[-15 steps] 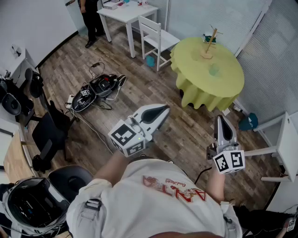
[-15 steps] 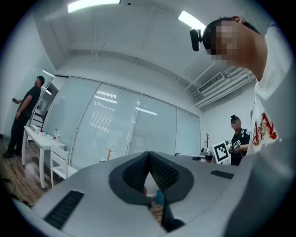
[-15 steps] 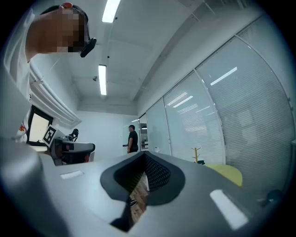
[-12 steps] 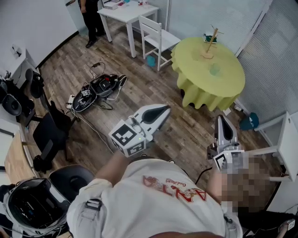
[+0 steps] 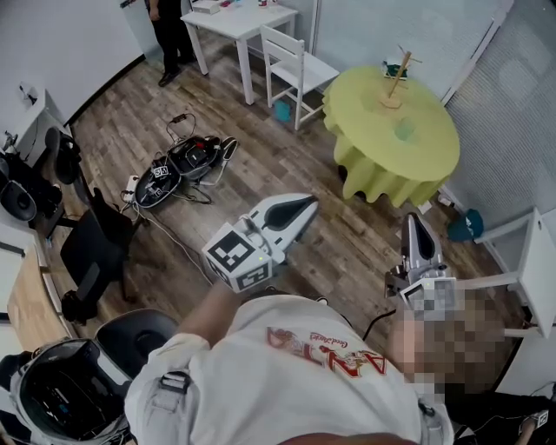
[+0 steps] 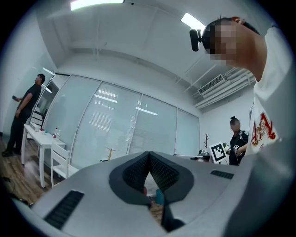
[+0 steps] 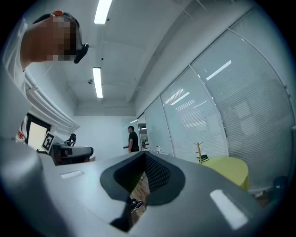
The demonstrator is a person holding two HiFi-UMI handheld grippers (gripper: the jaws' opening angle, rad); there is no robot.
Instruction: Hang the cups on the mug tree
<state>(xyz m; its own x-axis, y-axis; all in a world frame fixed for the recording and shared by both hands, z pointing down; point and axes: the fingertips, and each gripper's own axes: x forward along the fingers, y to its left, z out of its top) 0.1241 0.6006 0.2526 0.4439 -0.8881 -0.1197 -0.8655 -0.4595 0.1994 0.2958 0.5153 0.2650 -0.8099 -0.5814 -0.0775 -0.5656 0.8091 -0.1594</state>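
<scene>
The wooden mug tree [image 5: 395,78] stands at the far side of a round table with a yellow-green cloth [image 5: 434,165], across the room from me. A pale green cup [image 5: 403,130] sits on the cloth in front of the tree, and a teal cup [image 5: 387,69] rests beside it. My left gripper [image 5: 304,207] is held in mid-air over the wooden floor, jaws together, nothing in them. My right gripper [image 5: 413,222] is also shut and empty and points toward the table. The tree [image 7: 200,150] and table [image 7: 229,169] show in the right gripper view; the tree [image 6: 110,152] shows faintly in the left gripper view.
A white chair [image 5: 291,65] and white desk [image 5: 239,22] stand left of the round table. A person [image 5: 169,35] stands by the desk. Cables and gear [image 5: 178,165] lie on the floor, with a black chair [image 5: 91,256] at the left. A white table [image 5: 539,261] is at the right.
</scene>
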